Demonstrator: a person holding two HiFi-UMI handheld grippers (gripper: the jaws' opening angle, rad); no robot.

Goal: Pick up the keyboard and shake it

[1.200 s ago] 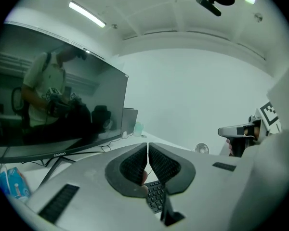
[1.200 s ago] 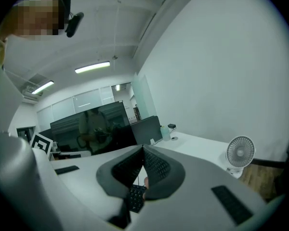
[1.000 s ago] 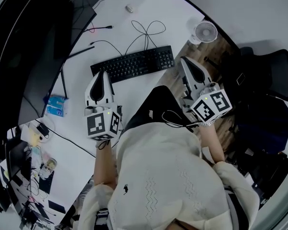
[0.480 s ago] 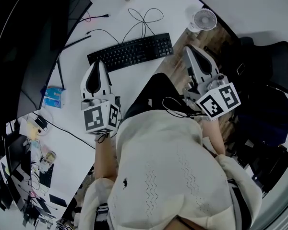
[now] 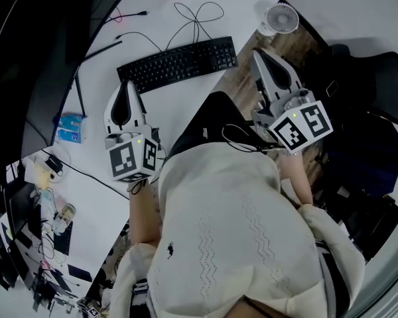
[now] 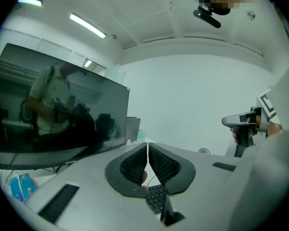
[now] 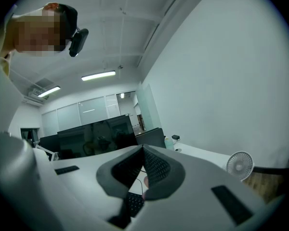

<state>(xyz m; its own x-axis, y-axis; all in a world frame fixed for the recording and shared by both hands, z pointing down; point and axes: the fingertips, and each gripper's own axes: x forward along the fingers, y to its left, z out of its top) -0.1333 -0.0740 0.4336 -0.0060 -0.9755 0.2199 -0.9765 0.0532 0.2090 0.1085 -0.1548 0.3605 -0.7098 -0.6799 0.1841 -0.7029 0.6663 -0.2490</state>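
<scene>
The black keyboard (image 5: 178,63) lies flat on the white desk (image 5: 186,121), its cable looping away behind it. My left gripper (image 5: 127,85) hovers at the keyboard's near left corner, jaws shut on nothing. Off the keyboard's right end, my right gripper (image 5: 257,53) is beside the desk edge, also shut and empty. In the left gripper view the jaws (image 6: 148,145) meet, with keyboard keys (image 6: 156,198) showing below them. In the right gripper view the shut jaws (image 7: 143,149) stand above a strip of the keyboard (image 7: 134,203).
A dark monitor (image 5: 33,38) stands at the desk's left. A small white fan (image 5: 281,18) sits at the far right corner. Looped cables (image 5: 196,18) lie behind the keyboard. A blue tissue pack (image 5: 70,128) and clutter lie at the left. A black office chair (image 5: 378,98) stands to the right.
The whole scene has slid up and left in the head view. Both grippers stay shut and keep about the same places beside the keyboard's ends.
</scene>
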